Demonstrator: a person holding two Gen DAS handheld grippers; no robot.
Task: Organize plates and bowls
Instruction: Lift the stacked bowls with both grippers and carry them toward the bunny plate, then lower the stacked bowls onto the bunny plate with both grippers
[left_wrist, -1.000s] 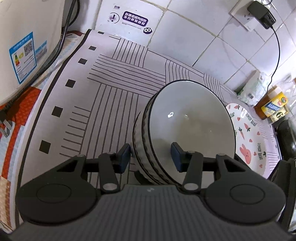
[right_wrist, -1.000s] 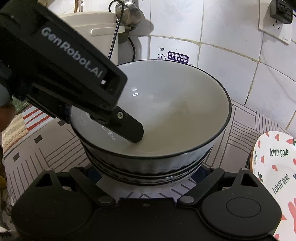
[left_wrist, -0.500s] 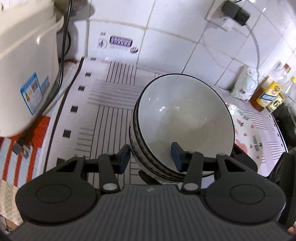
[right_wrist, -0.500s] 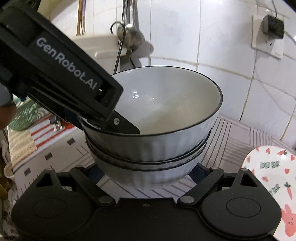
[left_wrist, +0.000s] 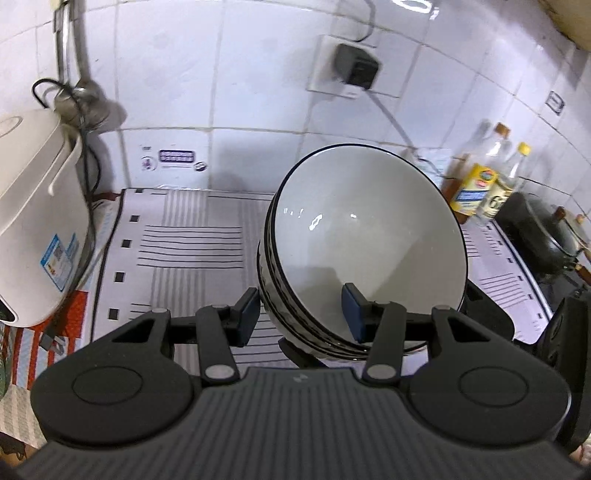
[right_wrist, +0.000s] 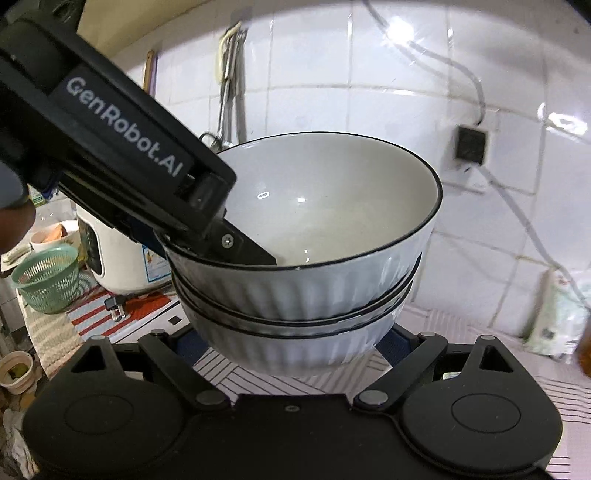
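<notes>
A stack of white ribbed bowls with black rims (left_wrist: 369, 243) hangs in the air above the striped mat (left_wrist: 192, 240). My left gripper (left_wrist: 299, 314) is shut on the stack's near rim, one finger inside the top bowl and one outside. In the right wrist view the stack (right_wrist: 306, 273) fills the middle. My right gripper (right_wrist: 291, 343) is under it, its fingers at either side of the lowest bowl's base and mostly hidden. The left gripper (right_wrist: 207, 221) shows there clamped on the rim.
A white rice cooker (left_wrist: 33, 221) stands at the left, oil bottles (left_wrist: 484, 181) and a black wok (left_wrist: 550, 236) at the right. A wall socket with a plug (left_wrist: 354, 70) is behind. A green basket (right_wrist: 48, 277) sits at the far left of the counter.
Both grippers have lifted the bowl stack up off the mat and levelled it. The heart-patterned plate has dropped out of view.
</notes>
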